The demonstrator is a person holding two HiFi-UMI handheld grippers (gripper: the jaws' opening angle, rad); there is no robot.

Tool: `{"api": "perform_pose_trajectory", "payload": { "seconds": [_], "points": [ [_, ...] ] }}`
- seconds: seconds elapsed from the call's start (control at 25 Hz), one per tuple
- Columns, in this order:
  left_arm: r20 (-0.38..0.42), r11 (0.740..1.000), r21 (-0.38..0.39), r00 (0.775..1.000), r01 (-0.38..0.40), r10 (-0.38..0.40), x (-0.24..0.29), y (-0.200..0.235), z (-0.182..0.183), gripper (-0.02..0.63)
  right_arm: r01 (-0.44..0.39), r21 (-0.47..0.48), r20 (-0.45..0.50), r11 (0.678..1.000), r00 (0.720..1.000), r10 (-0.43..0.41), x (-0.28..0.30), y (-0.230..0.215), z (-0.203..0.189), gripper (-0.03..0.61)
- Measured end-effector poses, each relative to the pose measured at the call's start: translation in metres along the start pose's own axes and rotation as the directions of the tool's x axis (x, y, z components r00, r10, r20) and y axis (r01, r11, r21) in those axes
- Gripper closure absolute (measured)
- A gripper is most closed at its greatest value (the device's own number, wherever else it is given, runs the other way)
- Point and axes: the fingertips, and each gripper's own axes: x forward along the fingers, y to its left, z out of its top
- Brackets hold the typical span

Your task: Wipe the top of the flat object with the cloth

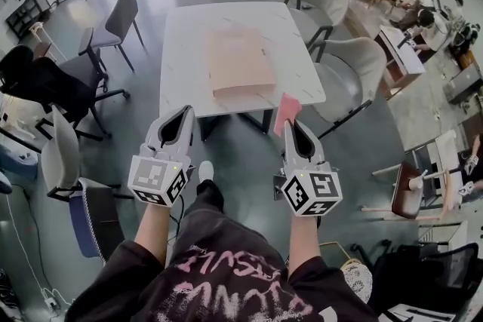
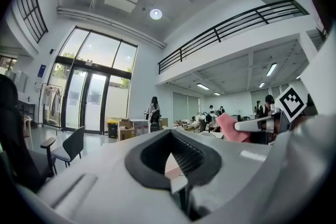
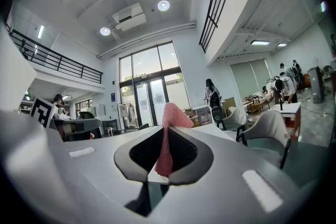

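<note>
Pink cloth sits pinched in the right hand-held gripper off the bench's near edge, the left hand-held gripper closed and empty, and the brown cardboard sheet lies mid-bench.

A soft pink cloth stands out against the white rectangular table and the flat light-brown cardboard-like object on it. The left hand-held gripper and right hand-held gripper are pale grey with black lining inside the jaws, and each carries a white cube printed with black square markers. The person's black top bears pink lettering, above a dull grey-green floor.
</note>
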Motion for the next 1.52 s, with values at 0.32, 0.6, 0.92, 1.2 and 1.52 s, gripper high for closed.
{"api": "perform_pose_trajectory", "payload": {
  "seconds": [0.32, 0.6, 0.92, 1.2, 1.52],
  "points": [
    [-0.027, 1.000, -0.028, 1.000, 0.006, -0.006, 0.037, 0.032, -0.016, 0.614, 0.024, -0.004, -0.030, 1.000, 0.999, -0.024, 0.046, -0.007, -0.007, 0.540],
    [-0.053, 0.999, -0.048, 0.999, 0.002, -0.004, 0.064, 0.061, -0.031, 0.614, 0.026, 0.004, -0.043, 1.000, 0.999, -0.026, 0.087, -0.010, -0.016, 0.537],
    [-0.073, 0.997, -0.077, 0.997, -0.003, -0.003, 0.098, 0.092, -0.045, 0.614, 0.033, 0.005, -0.068, 0.999, 0.997, -0.032, 0.133, -0.017, -0.023, 0.535],
    [-0.104, 0.995, -0.098, 0.994, 0.007, -0.017, 0.125, 0.116, -0.056, 0.614, 0.048, 0.001, -0.095, 0.999, 0.994, -0.048, 0.171, -0.023, -0.026, 0.534],
    [-0.124, 0.994, -0.109, 0.992, 0.005, -0.019, 0.163, 0.157, -0.057, 0.614, 0.053, 0.009, -0.114, 0.999, 0.992, -0.051, 0.230, -0.025, -0.021, 0.534]
  ]
}}
